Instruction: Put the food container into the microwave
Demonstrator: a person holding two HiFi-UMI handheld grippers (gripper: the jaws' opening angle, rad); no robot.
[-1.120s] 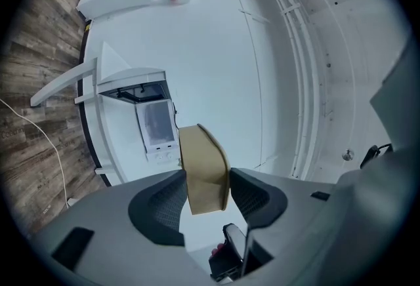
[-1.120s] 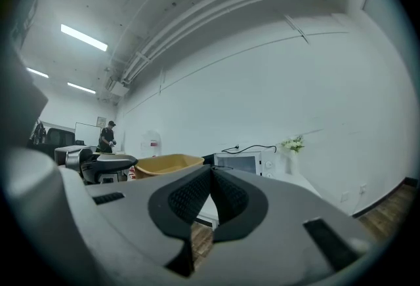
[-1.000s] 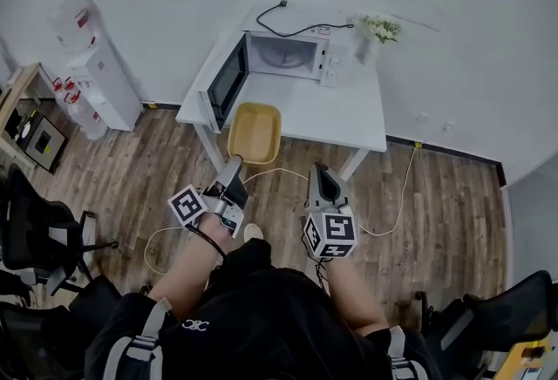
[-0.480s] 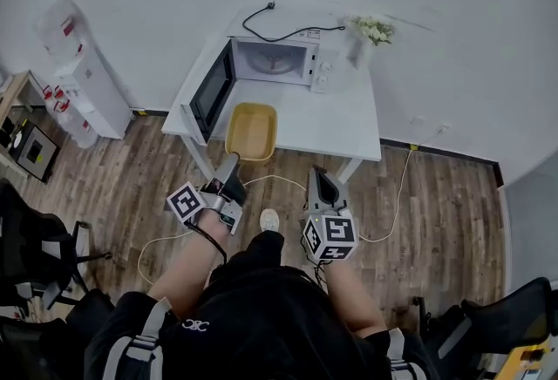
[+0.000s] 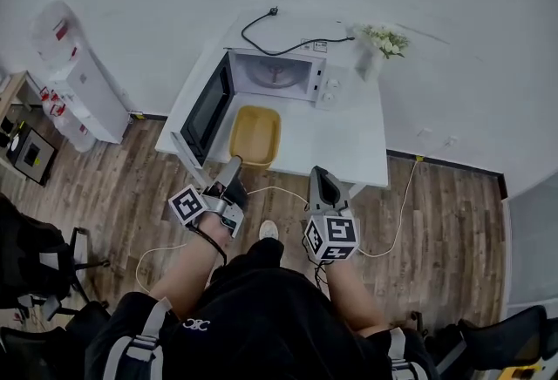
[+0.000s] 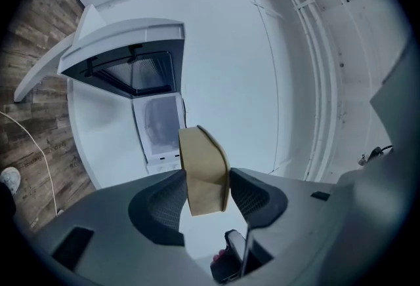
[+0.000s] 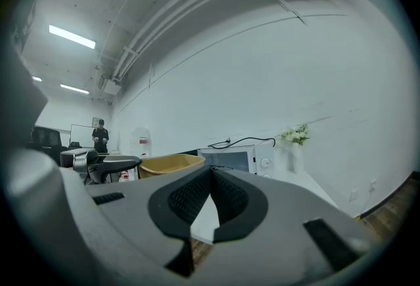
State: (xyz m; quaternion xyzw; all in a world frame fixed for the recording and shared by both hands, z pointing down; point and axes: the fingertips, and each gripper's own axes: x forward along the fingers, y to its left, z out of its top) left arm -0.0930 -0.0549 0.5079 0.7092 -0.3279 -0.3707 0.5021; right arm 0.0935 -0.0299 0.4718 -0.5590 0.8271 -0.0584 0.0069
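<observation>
Two grippers, one working — left gripper (image 5: 232, 167) clenched on the near rim of the yellow food container (image 5: 255, 132), held level over the table (image 5: 349, 143), lined up with the open microwave (image 5: 279, 76). Right gripper (image 5: 321, 180) pinched closed, empty — likely spare.

Office break nook w/ water dispenser (image 5: 83, 82), swivel chairs (image 5: 39, 252) & microwave (image 5: 288, 78) on white table (image 5: 349, 139).

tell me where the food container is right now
Head view, centre: the yellow food container is gripped at its near rim by the left gripper, just in front of the open microwave.
</observation>
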